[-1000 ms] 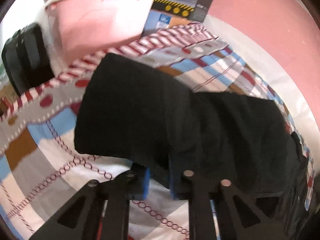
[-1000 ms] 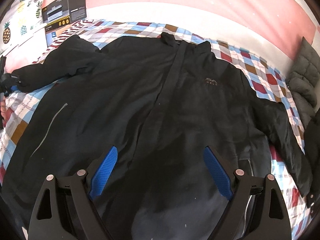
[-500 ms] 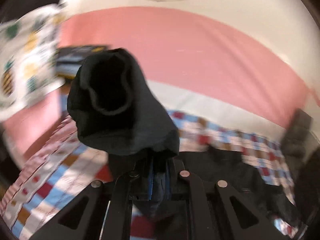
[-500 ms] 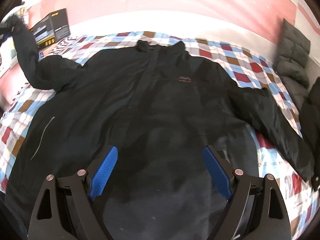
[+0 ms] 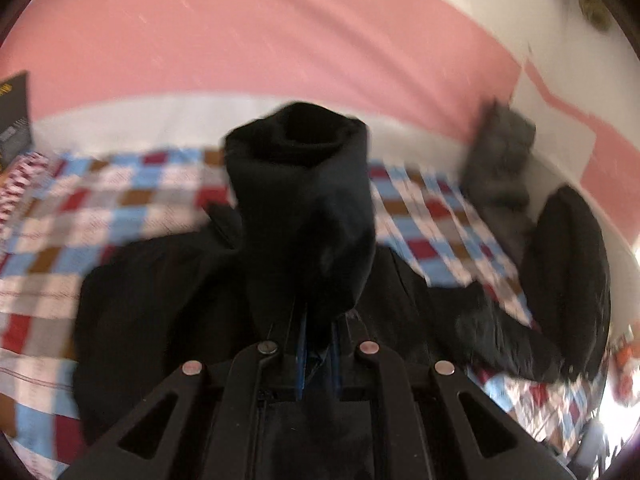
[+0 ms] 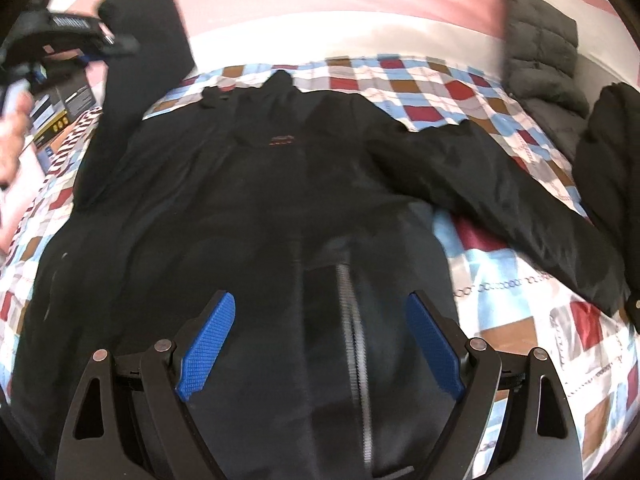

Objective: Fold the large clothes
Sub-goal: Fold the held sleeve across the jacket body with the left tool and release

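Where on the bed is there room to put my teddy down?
Bare checked blanket shows below the black jacket's spread sleeve. Another strip runs above the collar, along the white band under the pink wall. The middle is crowded with jacket. The far corner holds a grey puffy coat and a dark bundle.

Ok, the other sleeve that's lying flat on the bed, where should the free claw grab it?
Judging by its pose, grip the flat sleeve at its cuff end near the bed's right edge, coming from above with the open right claw; it lies outstretched on the checked quilt.
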Demonstrator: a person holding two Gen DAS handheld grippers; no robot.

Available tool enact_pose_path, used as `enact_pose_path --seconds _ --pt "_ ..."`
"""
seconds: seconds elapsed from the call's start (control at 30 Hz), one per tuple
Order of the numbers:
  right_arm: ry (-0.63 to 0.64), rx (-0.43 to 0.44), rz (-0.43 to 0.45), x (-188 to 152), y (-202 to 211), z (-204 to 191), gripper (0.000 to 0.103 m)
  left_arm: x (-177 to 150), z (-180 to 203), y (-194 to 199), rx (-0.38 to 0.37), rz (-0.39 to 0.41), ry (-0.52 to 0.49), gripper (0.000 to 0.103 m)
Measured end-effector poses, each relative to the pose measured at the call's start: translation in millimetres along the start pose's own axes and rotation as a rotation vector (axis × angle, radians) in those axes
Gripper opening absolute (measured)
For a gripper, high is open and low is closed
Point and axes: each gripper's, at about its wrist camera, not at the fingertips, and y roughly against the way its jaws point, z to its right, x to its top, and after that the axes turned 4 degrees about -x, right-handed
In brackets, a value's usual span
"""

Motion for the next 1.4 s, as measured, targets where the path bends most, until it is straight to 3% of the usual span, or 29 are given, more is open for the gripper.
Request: enact_pose_path --seconds 0.13,0.23,0.27,0.3,0.47,0.57,0.67,0.73,0.8,0.87,0.93,1.07,1.17,1.23,1.3,1.4 --pt "-0.039 0.000 -0.012 -2.5 -7.4 15.4 0.087 -30.0 9.3 -48.1 -0.009 -0.107 -0.011 0.013" --pt "-0.061 0.008 -0.023 -3.6 -12.7 22.2 0.087 -37.3 3.8 -74.3 -0.084 -0.188 0.048 0.037" --pt "-0.070 0.016 -0.028 -3.4 -14.5 24.1 0.087 -39.8 2.6 -78.1 -0.109 -0.213 0.073 0.051" --pt "-0.076 0.020 -0.031 -3.6 -15.1 25.2 0.087 -40.1 2.2 -77.3 -0.133 -0.221 0.091 0.059" --pt "-0.108 0.068 -0.042 4.5 -18.6 25.7 0.087 -34.8 4.5 -20.8 -0.252 -0.132 0.076 0.063" --pt "-0.123 0.102 -0.032 14.5 -20.3 22.1 0.087 -26.9 -23.6 17.8 -0.183 -0.048 0.071 0.063" --pt "-0.140 0.131 -0.045 25.8 -29.8 15.7 0.087 -27.7 -75.1 39.9 0.020 -0.007 0.086 0.062" --pt "-0.140 0.154 -0.041 39.4 -39.6 8.8 0.087 -33.3 -117.2 44.2 0.140 -0.025 0.139 0.060" --pt "-0.127 0.174 -0.019 58.7 -49.8 -1.4 0.070 -42.1 -151.3 47.8 0.207 -0.040 0.194 0.050" --pt "-0.111 0.193 -0.002 78.2 -62.4 -12.7 0.045 -51.5 -181.1 43.1 0.257 -0.058 0.241 0.047" --pt "-0.108 0.216 0.007 94.5 -78.1 -20.8 0.033 -65.4 -198.0 32.3 0.251 -0.089 0.284 0.043" --pt "-0.105 0.168 -0.094 108.1 -140.4 -28.2 0.032 -86.7 -195.1 4.3 0.268 -0.127 0.250 0.042" --pt "-0.132 0.131 -0.130 108.4 -164.3 -16.6 0.032 -89.0 -186.7 -3.9 0.276 -0.124 0.227 0.042" --pt "-0.166 0.158 -0.153 111.0 -166.4 -8.8 0.032 -85.8 -187.7 -8.9 0.282 -0.135 0.214 0.044" --pt "-0.159 0.129 -0.157 112.3 -157.5 -7.5 0.033 -83.6 -183.4 -5.5 0.295 -0.148 0.204 0.044" --pt "-0.140 0.113 -0.115 106.2 -125.1 -5.2 0.033 -83.1 -173.8 8.4 0.250 -0.140 0.200 0.044"
